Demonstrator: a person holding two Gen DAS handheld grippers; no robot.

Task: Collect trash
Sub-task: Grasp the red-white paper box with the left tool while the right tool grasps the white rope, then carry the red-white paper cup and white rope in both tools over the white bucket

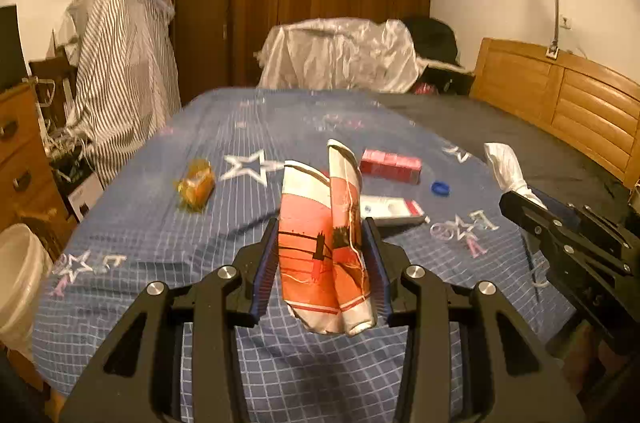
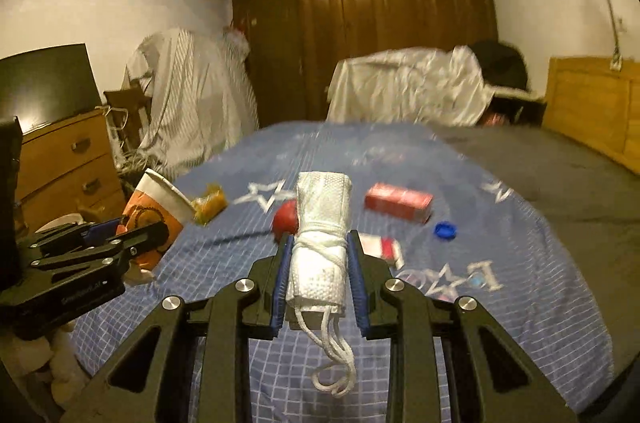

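Two grippers (image 1: 324,255) (image 2: 318,275) clamped; bedspread (image 1: 160,223) lettering unreadable.

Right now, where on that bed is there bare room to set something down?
The dark grey stretch beside the wooden headboard is bare, and so is the blue checked cover nearest the camera. The middle is crowded: orange wrapper, red box, blue cap and white-and-red carton.

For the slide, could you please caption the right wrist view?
Right gripper clamps a rolled white mask above the blue bedspread, a red box beyond.
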